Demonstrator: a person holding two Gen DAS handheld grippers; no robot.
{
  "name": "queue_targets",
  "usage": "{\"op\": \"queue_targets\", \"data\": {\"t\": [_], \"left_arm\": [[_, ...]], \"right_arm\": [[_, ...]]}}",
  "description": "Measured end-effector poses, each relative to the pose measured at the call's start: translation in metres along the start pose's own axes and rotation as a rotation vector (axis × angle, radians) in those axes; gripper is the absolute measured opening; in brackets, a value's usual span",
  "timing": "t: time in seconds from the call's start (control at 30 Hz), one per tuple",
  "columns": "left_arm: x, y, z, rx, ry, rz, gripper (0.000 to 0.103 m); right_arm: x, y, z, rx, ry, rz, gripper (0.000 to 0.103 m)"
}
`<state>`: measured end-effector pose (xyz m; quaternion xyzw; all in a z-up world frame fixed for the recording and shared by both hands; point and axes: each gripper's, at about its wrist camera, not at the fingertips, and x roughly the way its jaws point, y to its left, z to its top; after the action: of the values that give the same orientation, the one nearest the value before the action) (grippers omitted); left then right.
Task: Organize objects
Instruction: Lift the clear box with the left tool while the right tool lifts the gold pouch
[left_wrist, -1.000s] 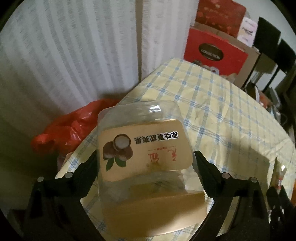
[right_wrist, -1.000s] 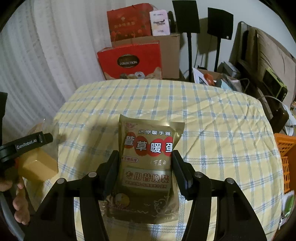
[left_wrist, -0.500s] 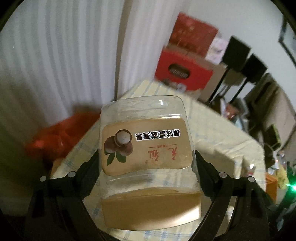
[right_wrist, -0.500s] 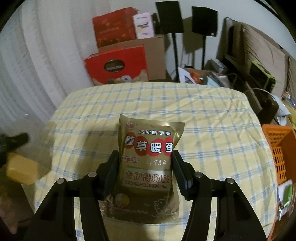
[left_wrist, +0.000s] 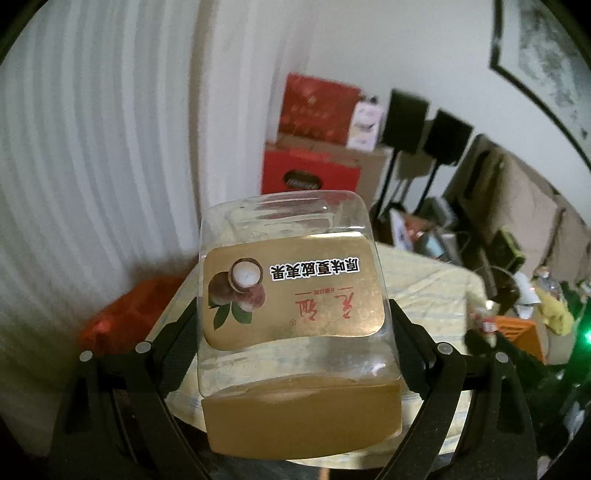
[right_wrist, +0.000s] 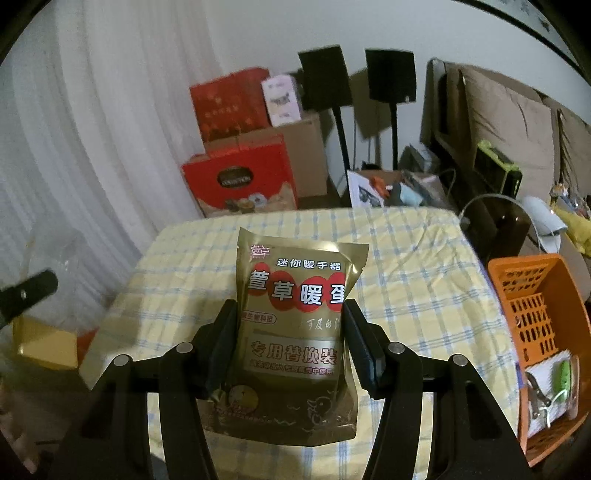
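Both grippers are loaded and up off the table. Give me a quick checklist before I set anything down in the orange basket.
1. Left gripper gripping the clear jar: ok, both fingers press its sides.
2. Jar lid closed: ok, gold lid seated, facing the camera.
3. Right gripper gripping the gold pouch: ok, pads squeeze its middle.
4. Pouch hanging straight: ok, upright between the fingers.
5. Orange basket has room: cannot tell; its near end holds small items, the rest is partly out of view.
6. Path over the checked tablecloth free: ok in the right wrist view.
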<state>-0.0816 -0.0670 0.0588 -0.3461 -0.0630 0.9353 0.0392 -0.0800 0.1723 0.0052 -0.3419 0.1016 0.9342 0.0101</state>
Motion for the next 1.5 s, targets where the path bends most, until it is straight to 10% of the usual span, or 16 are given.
{"op": "queue_targets", "data": {"t": [0.97, 1.5], "left_arm": [[-0.074, -0.050, -0.014, 0.065, -0.099, -0.192, 0.091], [-0.070, -0.070, -0.034, 0.126, -0.094, -0.135, 0.091]], "right_arm": [[-0.092, -0.035, -0.039, 0.010, -0.071, 0.014, 0.058], [-0.122, -0.081, -0.040, -0.009, -0.085, -0.033, 0.058]]}}
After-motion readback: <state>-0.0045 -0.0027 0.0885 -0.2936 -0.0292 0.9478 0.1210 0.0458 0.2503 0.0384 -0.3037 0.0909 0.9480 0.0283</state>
